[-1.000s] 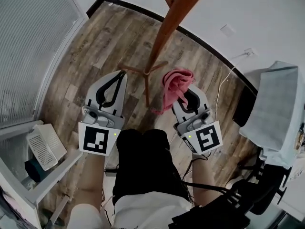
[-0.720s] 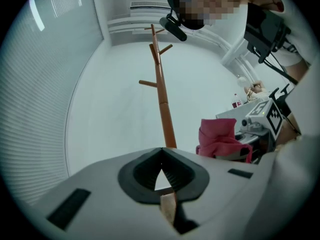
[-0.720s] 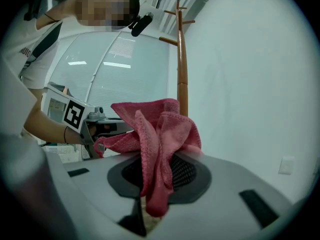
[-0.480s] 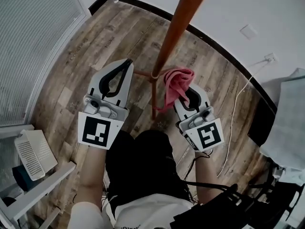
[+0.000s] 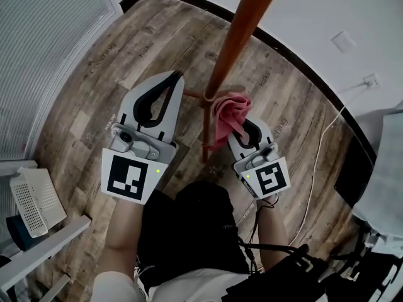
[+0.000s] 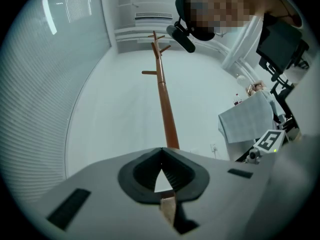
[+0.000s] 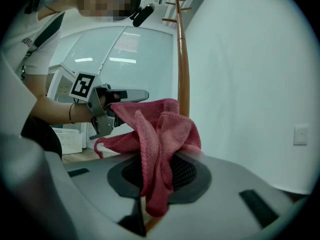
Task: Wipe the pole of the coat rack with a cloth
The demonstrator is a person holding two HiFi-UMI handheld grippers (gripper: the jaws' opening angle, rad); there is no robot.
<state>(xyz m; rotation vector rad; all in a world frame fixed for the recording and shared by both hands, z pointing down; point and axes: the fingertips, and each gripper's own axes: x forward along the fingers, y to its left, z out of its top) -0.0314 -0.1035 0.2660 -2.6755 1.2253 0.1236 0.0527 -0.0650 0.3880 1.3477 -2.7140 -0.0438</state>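
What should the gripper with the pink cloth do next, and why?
Probably nudge the right gripper a little to its left, so the pink cloth presses against the pole. Its jaws are clamped on the cloth, which sits just beside the wooden pole, low down; I can't tell whether it touches yet. The left gripper is shut and empty.

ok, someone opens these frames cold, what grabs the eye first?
The pink cloth, bunched in the shut jaws of the right gripper, sits at the middle of the head view, right beside the lower end of the coat rack pole. That brown wooden pole cuts diagonally across the plank floor. The left gripper, shut and empty, points at the pole from the other side.
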